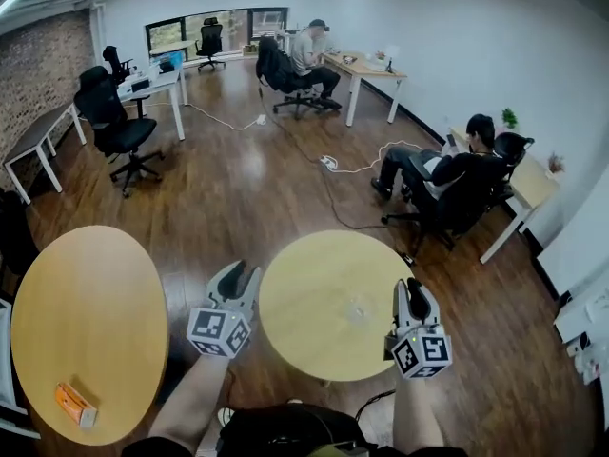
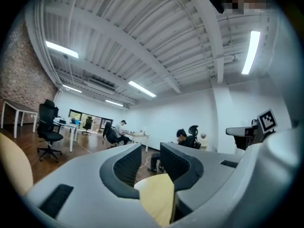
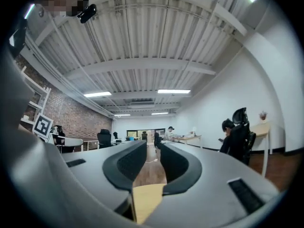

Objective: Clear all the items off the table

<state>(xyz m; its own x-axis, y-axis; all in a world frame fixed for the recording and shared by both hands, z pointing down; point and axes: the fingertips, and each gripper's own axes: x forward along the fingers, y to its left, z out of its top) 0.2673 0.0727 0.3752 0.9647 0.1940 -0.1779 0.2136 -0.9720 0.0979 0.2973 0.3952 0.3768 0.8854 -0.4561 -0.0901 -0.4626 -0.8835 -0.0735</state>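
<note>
A round wooden table stands just before me, with a small pale thing near its middle, too small to identify. A second round table at the left bears an orange box near its front edge. My left gripper hovers at the middle table's left rim and my right gripper at its right rim. In the left gripper view the left gripper has its jaws apart, nothing between them, over a strip of table top. The right gripper likewise stands open and holds nothing.
Dark wooden floor lies between and beyond the tables. A seated person in a black chair is at the right by a desk. Another person sits at the back. An office chair, white desks and a floor cable lie further off.
</note>
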